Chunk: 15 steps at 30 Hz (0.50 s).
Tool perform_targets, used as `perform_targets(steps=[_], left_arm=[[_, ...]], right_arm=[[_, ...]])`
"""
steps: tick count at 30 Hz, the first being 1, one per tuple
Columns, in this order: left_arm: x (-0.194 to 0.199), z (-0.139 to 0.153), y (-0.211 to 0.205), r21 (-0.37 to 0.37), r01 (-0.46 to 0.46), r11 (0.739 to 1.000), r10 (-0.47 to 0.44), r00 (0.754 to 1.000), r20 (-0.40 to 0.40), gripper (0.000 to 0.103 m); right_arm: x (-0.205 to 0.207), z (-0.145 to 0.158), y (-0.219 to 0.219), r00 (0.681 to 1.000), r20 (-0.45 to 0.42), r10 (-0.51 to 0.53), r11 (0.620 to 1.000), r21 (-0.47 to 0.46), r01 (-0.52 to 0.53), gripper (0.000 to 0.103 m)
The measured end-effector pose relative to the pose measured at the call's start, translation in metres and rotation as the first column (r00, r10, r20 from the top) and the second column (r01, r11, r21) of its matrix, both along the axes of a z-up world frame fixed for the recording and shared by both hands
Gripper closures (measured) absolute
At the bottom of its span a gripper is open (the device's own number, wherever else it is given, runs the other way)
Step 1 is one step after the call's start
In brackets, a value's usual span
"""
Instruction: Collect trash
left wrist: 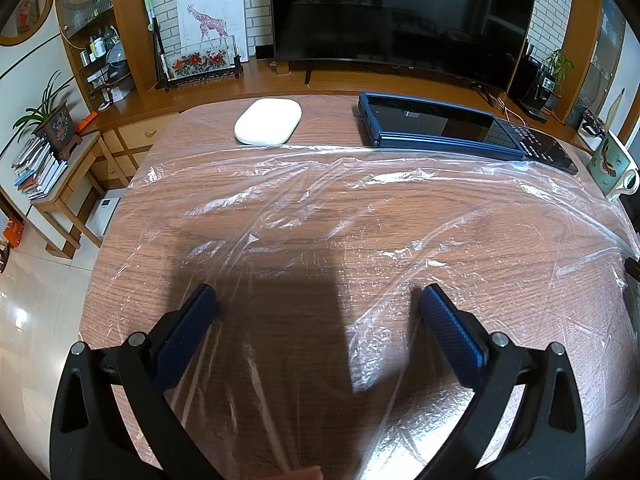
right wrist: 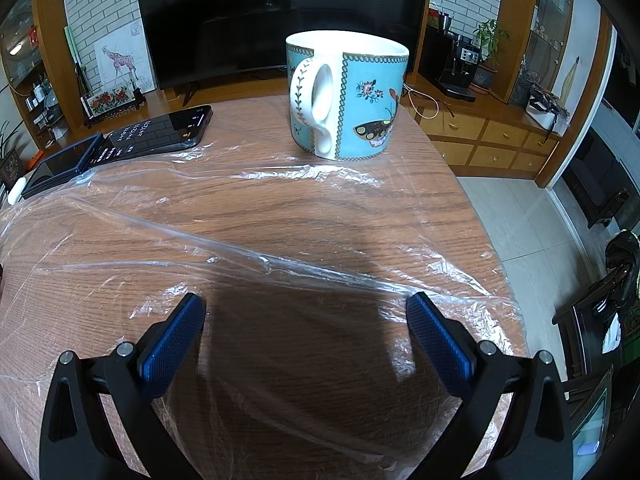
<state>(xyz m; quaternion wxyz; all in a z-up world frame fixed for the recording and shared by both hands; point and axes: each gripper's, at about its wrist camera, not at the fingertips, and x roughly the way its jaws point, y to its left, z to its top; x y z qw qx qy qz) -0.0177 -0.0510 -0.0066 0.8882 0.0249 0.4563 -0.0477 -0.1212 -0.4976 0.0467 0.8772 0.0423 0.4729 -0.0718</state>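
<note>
Left gripper (left wrist: 318,300): jaws spread wide, holding nothing, hovering low over clear plastic sheet (left wrist: 360,216) lying crinkled and flat across wooden tabletop (left wrist: 320,120). Right gripper (right wrist: 306,308): jaws likewise wide apart, empty, above same sheet (right wrist: 280,264). Beyond the sheet's far edge: white oval case (left wrist: 268,122), dark blue flip device (left wrist: 460,130) lying open, and butterfly-patterned mug (right wrist: 348,96) standing upright, handle toward camera, contents not visible.

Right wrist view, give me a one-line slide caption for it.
Open right tongs hover over a clear plastic sheet spread on the wooden table, facing a butterfly mug.
</note>
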Motion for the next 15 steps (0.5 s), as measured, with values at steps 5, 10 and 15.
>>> perform_targets(steps=[5,10,15], left_arm=[[0.0008,-0.0002,0.0009,-0.001,-0.002,1.000,0.002,1.000,0.000,0.001],[0.0019,-0.0001,0.0009,-0.001,-0.002,1.000,0.002,1.000,-0.001,0.001],[0.0020,0.0000,0.0011,-0.001,-0.002,1.000,0.002,1.000,-0.001,0.001]], right_arm=[[0.0000,0.0002,0.0004,1.000,0.000,0.000,1.000,0.000,0.000,0.004],[-0.0001,0.0000,-0.0003,1.000,0.000,0.000,1.000,0.000,0.000,0.004],[-0.0001,0.0000,-0.0001,1.000,0.000,0.000,1.000,0.000,0.000,0.004]])
